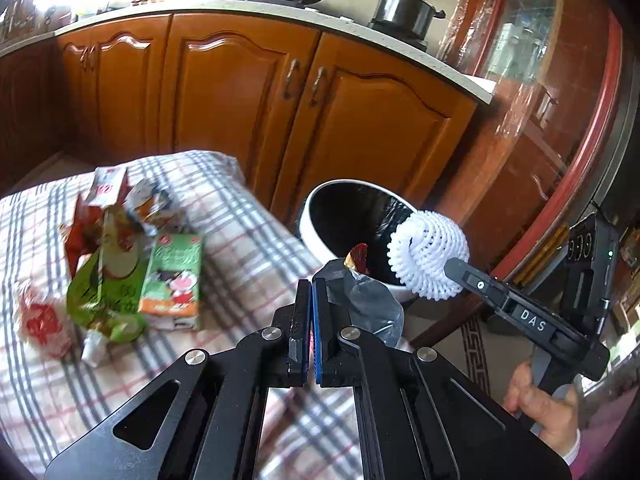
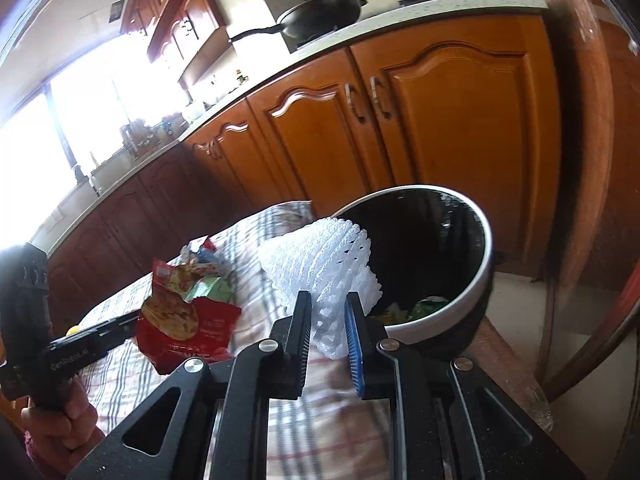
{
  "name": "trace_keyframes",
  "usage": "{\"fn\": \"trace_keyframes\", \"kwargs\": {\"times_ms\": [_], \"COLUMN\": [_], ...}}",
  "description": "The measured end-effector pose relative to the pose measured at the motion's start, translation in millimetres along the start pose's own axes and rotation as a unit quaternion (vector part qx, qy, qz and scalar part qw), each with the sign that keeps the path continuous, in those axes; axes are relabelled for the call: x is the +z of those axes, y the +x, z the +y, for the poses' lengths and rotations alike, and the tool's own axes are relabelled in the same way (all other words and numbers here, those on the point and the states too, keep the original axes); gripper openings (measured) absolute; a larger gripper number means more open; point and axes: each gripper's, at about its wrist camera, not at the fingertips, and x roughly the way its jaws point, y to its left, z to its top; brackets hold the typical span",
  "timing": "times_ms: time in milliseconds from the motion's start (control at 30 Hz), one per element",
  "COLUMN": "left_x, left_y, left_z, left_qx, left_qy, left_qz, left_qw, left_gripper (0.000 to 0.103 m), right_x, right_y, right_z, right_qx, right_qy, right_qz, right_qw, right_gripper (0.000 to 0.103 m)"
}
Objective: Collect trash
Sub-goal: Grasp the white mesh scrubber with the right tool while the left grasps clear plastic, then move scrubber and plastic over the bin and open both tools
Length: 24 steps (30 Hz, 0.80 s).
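My left gripper [image 1: 311, 285] is shut on a red snack bag [image 1: 362, 286] whose silvery inside shows beside the fingers, just short of the bin. In the right wrist view the left gripper [image 2: 134, 316] holds that red snack bag [image 2: 188, 320] above the table. My right gripper [image 2: 328, 298] is shut on a white foam fruit net [image 2: 316, 256], held at the near rim of the white trash bin [image 2: 482, 280] with a black liner. The left wrist view shows the right gripper [image 1: 451, 267] and the foam net [image 1: 428, 256] over the trash bin [image 1: 310, 216].
A pile of trash lies on the plaid tablecloth [image 1: 240, 224]: a green drink carton [image 1: 172, 280], a green bag [image 1: 106, 284], a white and red wrapper [image 1: 40, 320]. Green scraps [image 2: 426, 305] lie in the bin. Wooden cabinets [image 1: 224, 92] stand behind; a wood-framed glass door [image 1: 560, 100] is at right.
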Motion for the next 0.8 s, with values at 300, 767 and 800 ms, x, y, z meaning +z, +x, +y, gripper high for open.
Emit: {"fn": "trace_keyframes", "kwargs": {"times_ms": [300,767,800], "left_x": [19.8,51.4,52.5], "left_y": [22.9,68.2,72.2], "left_z": [-23.0,-39.1,-38.4], "left_qx": [-0.003,0.000,-0.002], "left_qy": [0.019,0.029,0.027], "left_qz": [-0.004,0.000,0.003], "left_qw": [0.9998,0.9996,0.9996], "left_gripper": [0.000,0.000,0.000], "right_x": [11.8,34.5,36.1], "right_y": [1.6,16.2,18.2], "right_z": [-24.9,-54.9,-55.6], "right_qx": [-0.019,-0.041,-0.042], "right_qy": [0.008,0.018,0.018], "right_qz": [-0.005,-0.005,-0.004], "right_qw": [1.000,0.999,0.999], "right_gripper": [0.017,0.017,0.017]}}
